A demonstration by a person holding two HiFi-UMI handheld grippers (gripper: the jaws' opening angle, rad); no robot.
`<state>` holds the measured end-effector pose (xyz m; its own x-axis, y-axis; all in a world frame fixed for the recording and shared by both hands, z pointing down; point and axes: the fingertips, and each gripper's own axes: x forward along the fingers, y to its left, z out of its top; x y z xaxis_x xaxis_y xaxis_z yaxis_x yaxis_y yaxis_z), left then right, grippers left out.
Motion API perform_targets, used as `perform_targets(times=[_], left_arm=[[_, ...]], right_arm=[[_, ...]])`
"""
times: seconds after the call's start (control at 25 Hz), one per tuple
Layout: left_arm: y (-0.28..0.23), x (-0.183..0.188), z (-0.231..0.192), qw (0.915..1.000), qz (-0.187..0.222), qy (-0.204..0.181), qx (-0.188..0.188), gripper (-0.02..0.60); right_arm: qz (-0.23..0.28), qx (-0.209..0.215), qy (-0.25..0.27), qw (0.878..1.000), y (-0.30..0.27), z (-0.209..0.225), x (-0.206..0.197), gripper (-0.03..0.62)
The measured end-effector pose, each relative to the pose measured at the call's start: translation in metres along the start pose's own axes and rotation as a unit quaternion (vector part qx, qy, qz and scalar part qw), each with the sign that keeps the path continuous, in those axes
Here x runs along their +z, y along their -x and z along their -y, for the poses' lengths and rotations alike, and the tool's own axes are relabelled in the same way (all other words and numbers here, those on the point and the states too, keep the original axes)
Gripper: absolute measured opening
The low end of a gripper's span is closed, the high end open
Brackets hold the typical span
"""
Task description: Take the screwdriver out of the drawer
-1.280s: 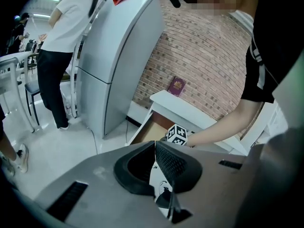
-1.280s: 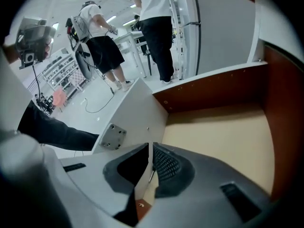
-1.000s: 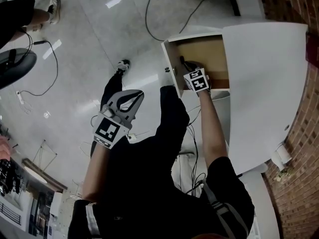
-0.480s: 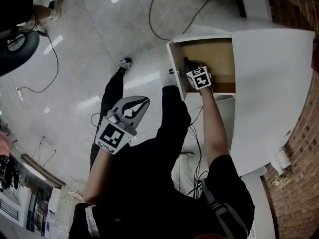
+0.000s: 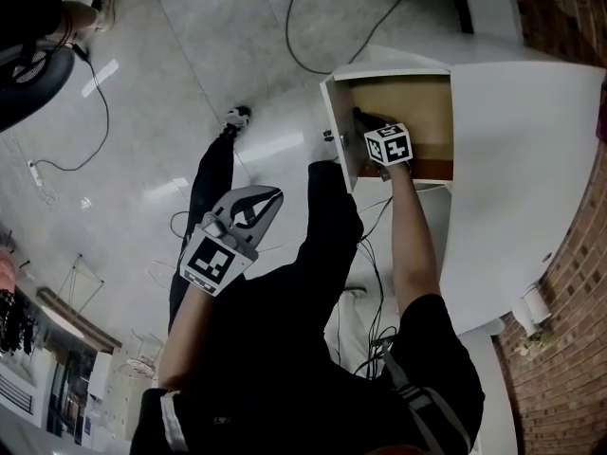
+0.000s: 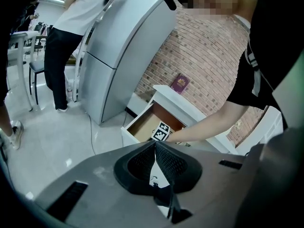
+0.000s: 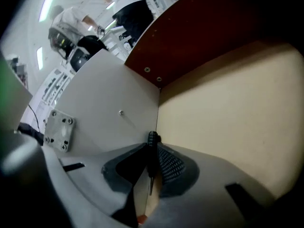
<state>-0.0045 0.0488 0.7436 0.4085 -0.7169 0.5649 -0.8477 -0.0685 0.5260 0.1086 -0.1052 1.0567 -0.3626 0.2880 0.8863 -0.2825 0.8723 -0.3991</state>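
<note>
While the right gripper point(image 5: 360, 119) reaches into the open drawer point(image 5: 417, 88) in the head view, the left gripper point(image 5: 268, 197) hangs over the floor point(image 5: 190, 83), well apart from it. In the left gripper view its fingers are together with nothing between them. In the right gripper view the fingers are clamped on the screwdriver point(image 7: 152, 144), inside the drawer, near where the white wall meets the tan bottom

Black short-sleeved shirt point(image 5: 285, 349), black trousers point(image 5: 211, 173); grey left gripper point(image 5: 270, 197), black-and-white marker cube point(image 5: 211, 262).
</note>
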Motion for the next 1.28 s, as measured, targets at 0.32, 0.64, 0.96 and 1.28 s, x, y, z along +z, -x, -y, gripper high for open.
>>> perform_targets(times=[0.32,0.64,0.96,1.28], left_arm=[[0.001,-0.006,-0.003,0.9999,-0.005,0.009,-0.002,0.017],[0.001,-0.006,-0.009,0.9996,-0.003,0.027,0.003,0.017],[0.006,0.023,-0.001,0.9998,0.005,-0.018,-0.008,0.017],[0.027,0.068,0.014,0.9981,0.024,-0.052,-0.024,0.017]], right_arm=[[0.027,0.104,-0.074,0.991,0.005,-0.008,0.014,0.107],[0.042,0.168,-0.168,0.97,0.007,-0.009,0.023,0.121],[0.076,0.141,-0.112,0.981,0.037,-0.035,0.032,0.121],[0.137,0.02,-0.114,0.984,0.095,-0.059,0.044,0.121]])
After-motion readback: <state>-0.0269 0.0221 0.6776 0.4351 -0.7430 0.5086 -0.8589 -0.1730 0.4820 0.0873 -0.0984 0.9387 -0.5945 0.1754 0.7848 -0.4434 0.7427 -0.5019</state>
